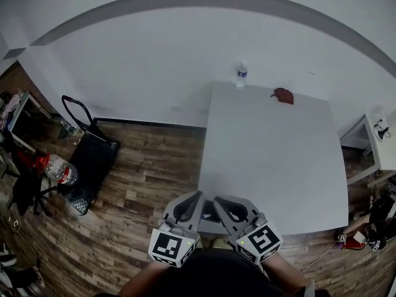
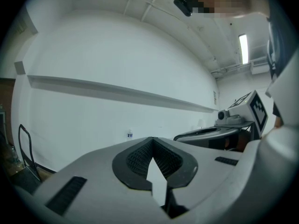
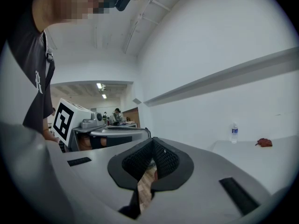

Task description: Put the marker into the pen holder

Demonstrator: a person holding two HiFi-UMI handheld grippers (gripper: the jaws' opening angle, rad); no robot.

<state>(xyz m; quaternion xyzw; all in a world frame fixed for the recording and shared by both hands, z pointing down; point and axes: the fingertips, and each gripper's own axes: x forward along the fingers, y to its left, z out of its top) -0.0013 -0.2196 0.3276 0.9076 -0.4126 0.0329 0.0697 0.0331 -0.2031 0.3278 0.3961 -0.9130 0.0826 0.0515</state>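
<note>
I see no marker and no pen holder in any view. A white table fills the middle of the head view. My left gripper and right gripper sit side by side, close to my body, at the table's near left corner. Both are shut, their tips meeting, with nothing between them. The left gripper points over the table toward the white wall. The right gripper has wood floor showing under its tips. A small red-brown object lies at the table's far edge and also shows as the red-brown object far off.
A clear water bottle stands at the table's far edge. On the wood floor to the left are a black trolley and a lying bottle. A white side table stands at the right, with cables below it.
</note>
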